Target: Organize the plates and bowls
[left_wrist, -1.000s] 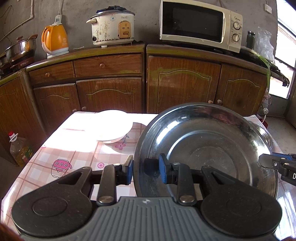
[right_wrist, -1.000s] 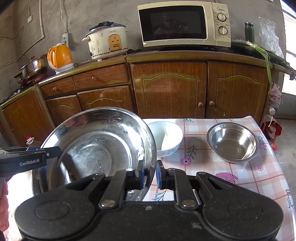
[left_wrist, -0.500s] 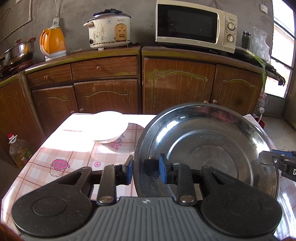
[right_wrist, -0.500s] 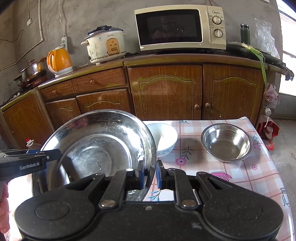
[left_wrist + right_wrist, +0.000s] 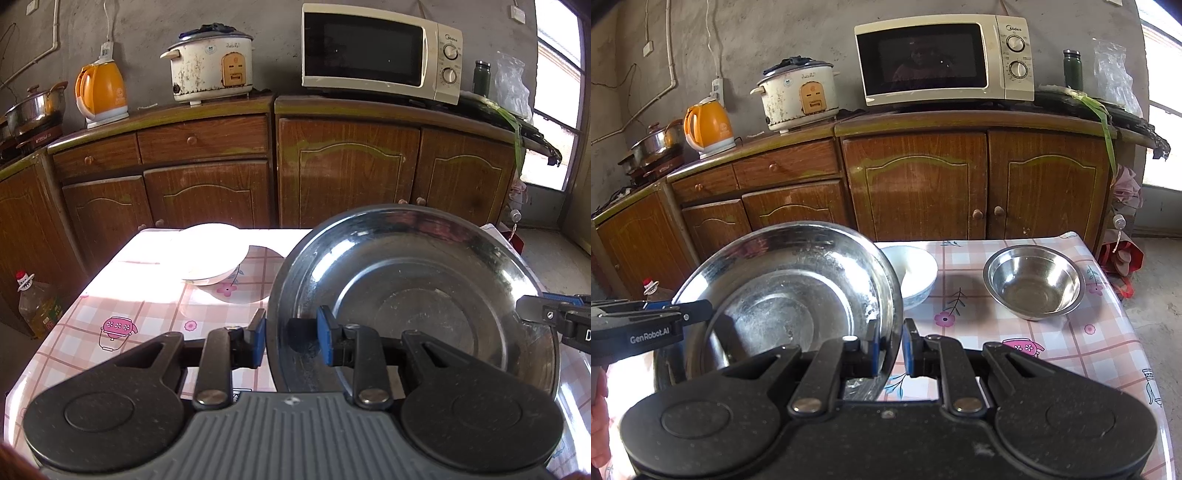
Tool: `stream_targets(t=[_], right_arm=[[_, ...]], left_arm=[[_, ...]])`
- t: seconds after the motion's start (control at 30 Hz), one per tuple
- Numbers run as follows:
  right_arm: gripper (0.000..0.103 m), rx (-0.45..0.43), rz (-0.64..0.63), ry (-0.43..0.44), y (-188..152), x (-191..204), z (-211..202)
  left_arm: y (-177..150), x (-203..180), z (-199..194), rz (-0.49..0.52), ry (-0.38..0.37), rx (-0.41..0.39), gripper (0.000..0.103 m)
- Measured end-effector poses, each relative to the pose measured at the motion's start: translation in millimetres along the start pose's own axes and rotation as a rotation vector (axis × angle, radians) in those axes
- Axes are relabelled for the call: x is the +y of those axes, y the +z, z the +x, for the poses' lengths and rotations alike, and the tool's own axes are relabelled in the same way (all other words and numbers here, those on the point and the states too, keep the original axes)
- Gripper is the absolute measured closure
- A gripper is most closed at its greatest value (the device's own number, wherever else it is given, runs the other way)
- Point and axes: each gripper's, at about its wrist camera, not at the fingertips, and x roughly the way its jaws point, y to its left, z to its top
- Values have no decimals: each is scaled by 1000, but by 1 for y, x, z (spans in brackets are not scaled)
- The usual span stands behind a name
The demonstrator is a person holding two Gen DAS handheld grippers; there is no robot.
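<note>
A large steel basin is held up above the table by both grippers. My left gripper is shut on its left rim. My right gripper is shut on its right rim; the basin fills the left of the right wrist view. The right gripper's tip shows at the basin's far edge. A white bowl sits on the table behind the basin and also shows in the right wrist view. A smaller steel bowl stands at the table's right.
The table has a pink checked cloth. Wooden cabinets stand behind it, with a microwave, rice cooker and orange kettle on top. An oil bottle stands on the floor at left.
Both grippers have lifted the basin and drawn back a little from the cabinets. The grip on both rims is the same.
</note>
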Motion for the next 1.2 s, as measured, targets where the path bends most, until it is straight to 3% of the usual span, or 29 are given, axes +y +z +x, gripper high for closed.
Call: stream_targets(t=[1.2], right_arm=[[86, 21, 17, -9, -35, -14, -21]], left_arm=[[-27, -14, -10, 26, -22, 20, 74]])
